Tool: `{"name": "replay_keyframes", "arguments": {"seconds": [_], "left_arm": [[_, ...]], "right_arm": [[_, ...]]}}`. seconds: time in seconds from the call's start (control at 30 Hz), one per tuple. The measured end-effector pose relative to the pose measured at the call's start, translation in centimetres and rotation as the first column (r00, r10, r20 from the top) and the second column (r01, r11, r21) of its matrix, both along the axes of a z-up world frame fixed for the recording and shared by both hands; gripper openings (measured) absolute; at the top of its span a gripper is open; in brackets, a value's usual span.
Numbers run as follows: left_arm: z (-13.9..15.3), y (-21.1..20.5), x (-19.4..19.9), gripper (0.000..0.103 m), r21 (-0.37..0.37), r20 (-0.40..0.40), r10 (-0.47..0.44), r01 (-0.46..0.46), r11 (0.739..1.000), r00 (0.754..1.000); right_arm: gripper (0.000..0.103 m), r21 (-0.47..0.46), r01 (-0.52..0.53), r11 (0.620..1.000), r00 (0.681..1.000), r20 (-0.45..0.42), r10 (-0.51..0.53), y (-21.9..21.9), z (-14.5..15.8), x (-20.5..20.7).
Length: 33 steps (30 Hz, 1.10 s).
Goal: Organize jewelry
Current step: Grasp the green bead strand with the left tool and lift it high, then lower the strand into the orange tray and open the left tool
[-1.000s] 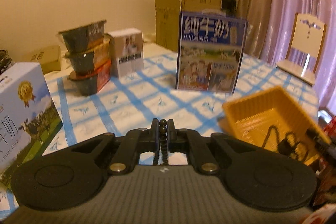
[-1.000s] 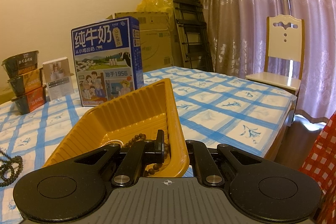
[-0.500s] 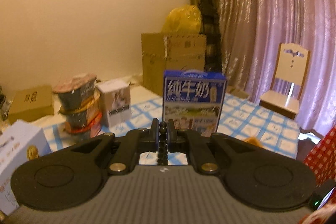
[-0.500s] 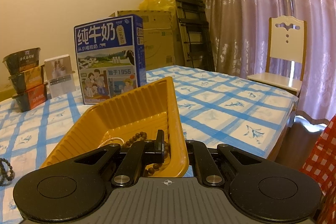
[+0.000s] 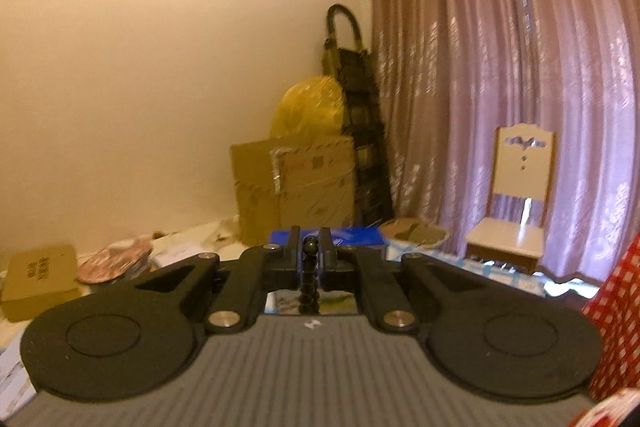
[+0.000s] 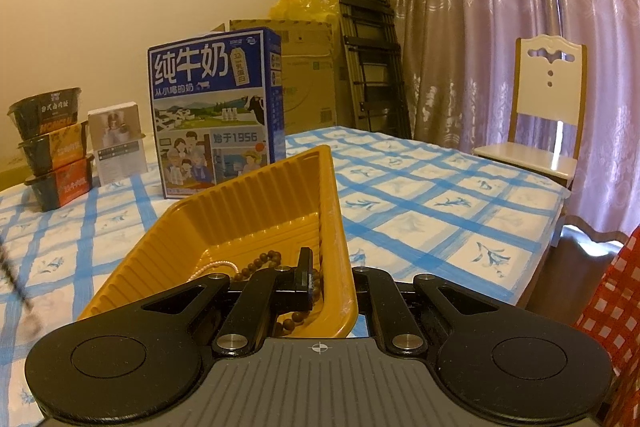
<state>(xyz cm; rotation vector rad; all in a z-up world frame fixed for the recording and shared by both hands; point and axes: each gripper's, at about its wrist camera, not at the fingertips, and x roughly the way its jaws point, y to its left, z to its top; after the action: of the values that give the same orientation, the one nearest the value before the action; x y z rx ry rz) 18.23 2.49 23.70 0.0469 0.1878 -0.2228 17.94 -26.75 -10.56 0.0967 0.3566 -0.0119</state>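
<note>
right tool [image 6: 320, 277] gripping yellow tray [image 6: 256, 203], bead bracelets [image 6: 268, 261] inside

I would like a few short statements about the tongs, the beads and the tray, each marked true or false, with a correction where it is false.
1. The left tongs are shut on a dark bead string. True.
2. The right tongs grip the wall of the yellow tray. True.
3. The yellow tray is empty. False: brown beads and a pale pearl strand lie in it.
4. The blue milk box lies flat on the tablecloth. False: it stands upright behind the tray.
5. The white chair stands by the curtain. True.
</note>
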Motion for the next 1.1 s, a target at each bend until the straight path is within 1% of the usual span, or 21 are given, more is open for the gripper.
{"name": "replay_keyframes", "arguments": {"seconds": [0.1, 0.23, 0.37, 0.47, 0.57, 0.63, 0.73, 0.83, 0.9, 0.93, 1.1], "left_arm": [[1.0, -1.3, 0.5, 0.006, -0.003, 0.025, -0.031, 0.032, 0.999, 0.999], [1.8, -3.1, 1.9, 0.006, -0.039, 0.037, -0.077, 0.078, 0.996, 0.996], [2.3, -5.3, 3.3, 0.006, -0.056, 0.060, -0.132, 0.135, 0.989, 0.989], [1.9, -6.6, 4.4, 0.006, -0.082, 0.044, -0.167, 0.170, 0.982, 0.985], [0.7, -7.6, 5.3, 0.006, -0.108, 0.007, -0.200, 0.200, 0.974, 0.980], [-0.7, -8.2, 5.8, 0.006, -0.113, -0.030, -0.214, 0.210, 0.971, 0.976], [-3.8, -8.8, 6.6, 0.006, -0.117, -0.114, -0.230, 0.217, 0.969, 0.966], [-7.3, -9.0, 7.0, 0.006, -0.125, -0.209, -0.248, 0.225, 0.966, 0.946], [-9.8, -9.3, 7.1, 0.006, -0.131, -0.275, -0.265, 0.237, 0.963, 0.924], [-10.9, -9.3, 7.0, 0.006, -0.137, -0.295, -0.270, 0.239, 0.961, 0.916], [-16.8, -9.4, 7.1, 0.006, -0.195, -0.423, -0.287, 0.222, 0.955, 0.860]], "right_arm": [[0.007, 0.003, -0.002, 1.000, 1.000, -0.002, 0.002, 0.2, 0.0, 0.1], [0.007, 0.008, -0.006, 1.000, 1.000, -0.007, 0.006, 0.5, 0.0, 0.4], [0.007, 0.014, -0.008, 1.000, 1.000, -0.010, 0.008, 0.5, -0.1, 0.6], [0.007, 0.016, -0.009, 1.000, 1.000, -0.010, 0.009, 0.4, -0.1, 0.5], [0.007, 0.018, -0.010, 1.000, 1.000, -0.010, 0.010, 0.4, -0.1, 0.6], [0.007, 0.020, -0.011, 1.000, 1.000, -0.011, 0.011, 0.4, -0.2, 0.6], [0.007, 0.021, -0.013, 1.000, 1.000, -0.011, 0.013, 0.3, -0.1, 0.6], [0.007, 0.021, -0.014, 1.000, 1.000, -0.011, 0.014, 0.3, -0.2, 0.6], [0.007, 0.021, -0.014, 1.000, 1.000, -0.011, 0.014, 0.3, -0.2, 0.6], [0.007, 0.021, -0.014, 1.000, 1.000, -0.011, 0.014, 0.3, -0.2, 0.6], [0.007, 0.023, -0.016, 1.000, 1.000, -0.010, 0.016, 0.3, -0.3, 0.6]]}}
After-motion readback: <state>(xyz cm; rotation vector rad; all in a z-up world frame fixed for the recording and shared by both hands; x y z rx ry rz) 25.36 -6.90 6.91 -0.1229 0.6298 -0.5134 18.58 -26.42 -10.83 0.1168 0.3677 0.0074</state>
